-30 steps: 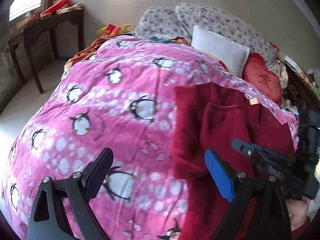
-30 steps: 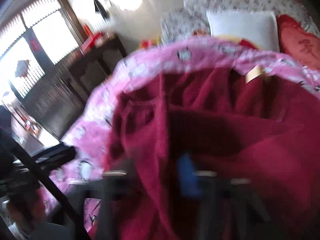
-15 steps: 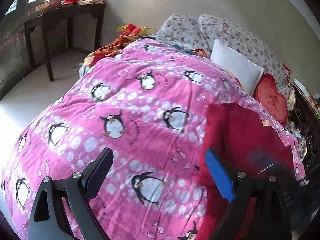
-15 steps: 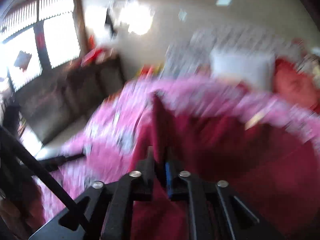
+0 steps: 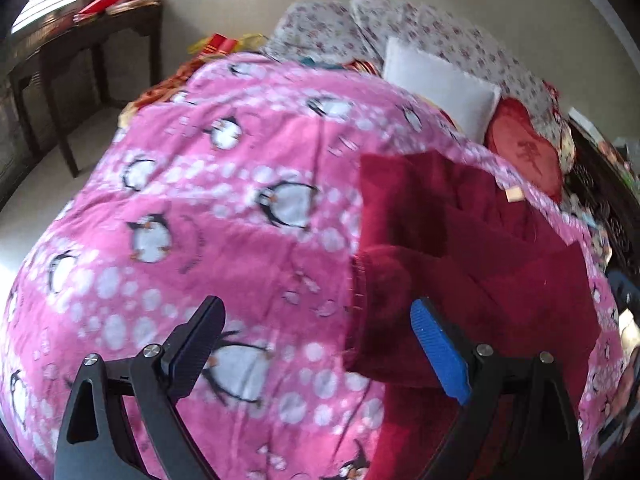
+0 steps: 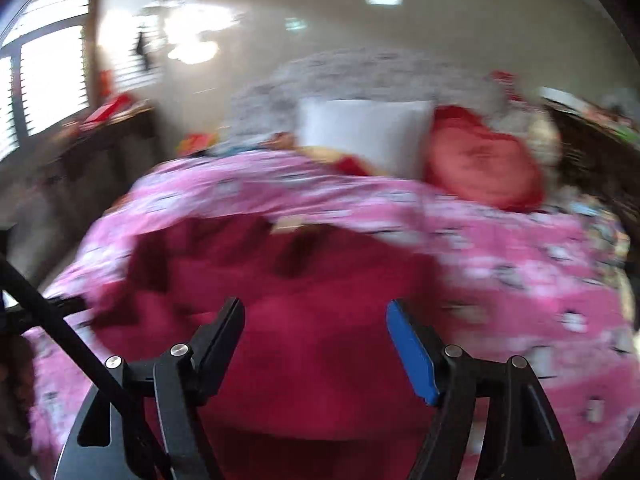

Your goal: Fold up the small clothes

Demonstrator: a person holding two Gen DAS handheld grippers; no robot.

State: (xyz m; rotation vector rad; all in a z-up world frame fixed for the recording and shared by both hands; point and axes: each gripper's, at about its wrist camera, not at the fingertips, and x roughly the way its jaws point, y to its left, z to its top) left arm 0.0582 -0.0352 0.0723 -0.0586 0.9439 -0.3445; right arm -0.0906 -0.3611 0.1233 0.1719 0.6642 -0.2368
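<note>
A dark red fleece garment (image 5: 460,264) lies partly folded on the pink penguin blanket (image 5: 240,208), a small tan label at its far edge. My left gripper (image 5: 316,324) is open and empty, hovering above the blanket at the garment's left edge. In the blurred right wrist view the same garment (image 6: 312,304) lies below my right gripper (image 6: 316,320), which is open and empty above it. Part of the left gripper's frame (image 6: 48,316) shows at that view's left edge.
A white pillow (image 5: 436,88), a red embroidered cushion (image 5: 524,148) and floral bedding (image 5: 400,28) lie at the head of the bed. A dark wooden table (image 5: 80,40) stands at the far left on the pale floor. Dark furniture (image 5: 612,200) lines the right side.
My right gripper was shut on a fold of the red garment half a second ago and has since opened and let it drop. The left gripper stayed open and shifted slightly.
</note>
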